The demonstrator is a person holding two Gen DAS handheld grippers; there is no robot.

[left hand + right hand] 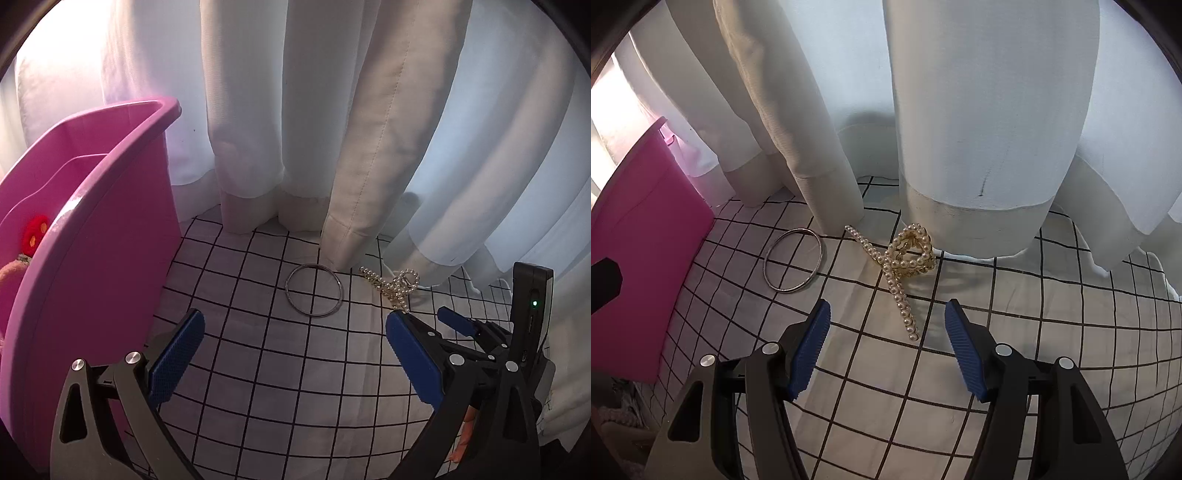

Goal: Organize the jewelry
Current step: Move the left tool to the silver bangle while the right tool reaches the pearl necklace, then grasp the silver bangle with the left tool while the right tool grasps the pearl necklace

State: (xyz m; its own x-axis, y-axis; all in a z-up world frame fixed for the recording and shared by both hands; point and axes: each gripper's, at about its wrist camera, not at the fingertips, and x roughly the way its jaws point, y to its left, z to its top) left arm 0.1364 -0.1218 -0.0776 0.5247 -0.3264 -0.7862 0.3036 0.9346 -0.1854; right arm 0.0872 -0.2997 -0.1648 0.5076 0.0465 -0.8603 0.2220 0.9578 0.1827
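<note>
Both my grippers hover spread and empty over the jewelry.

My right gripper (886,328) nears the pearl hair claw (905,258) beside the silver bangle (793,260) on the checked cloth (1034,332); closing on its thin tail, I could let it slip or snag the curtain (979,147).

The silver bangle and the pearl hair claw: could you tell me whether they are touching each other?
Apart. The right wrist view shows the silver bangle lying flat, with a strip of bare checked cloth between it and the pearl hair claw.
</note>
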